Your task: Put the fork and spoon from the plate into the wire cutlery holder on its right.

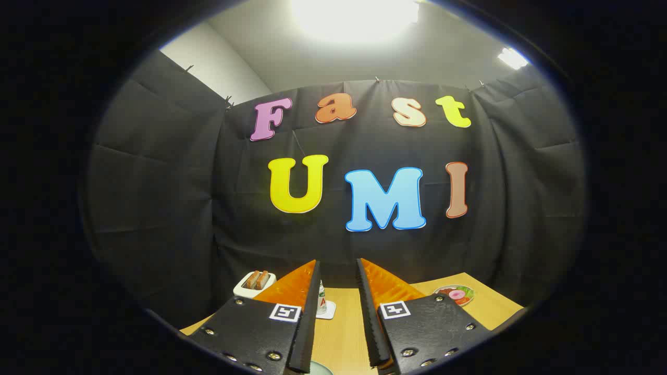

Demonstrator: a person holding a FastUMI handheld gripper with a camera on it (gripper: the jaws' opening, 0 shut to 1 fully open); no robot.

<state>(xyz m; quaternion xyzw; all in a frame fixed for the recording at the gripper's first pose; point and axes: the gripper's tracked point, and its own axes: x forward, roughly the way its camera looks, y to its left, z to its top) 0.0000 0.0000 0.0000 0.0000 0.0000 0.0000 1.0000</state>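
At the bottom centre of the frame the gripper (pixel 337 312) points level across the wooden table (pixel 344 333), its 2 fingers parted with nothing between them. A pale curved rim (pixel 319 369), possibly the plate, peeks at the very bottom between the fingers; fork, spoon and wire holder cannot be made out. By my reading, 0 of 2 utensils are moved, so the whole task remains.

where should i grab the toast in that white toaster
Probably the top edges of the toast standing out of the white toaster, coming straight down from above, fingers across a slice's thin faces; the rest sits in the slots. The gripper is open, holding nothing.
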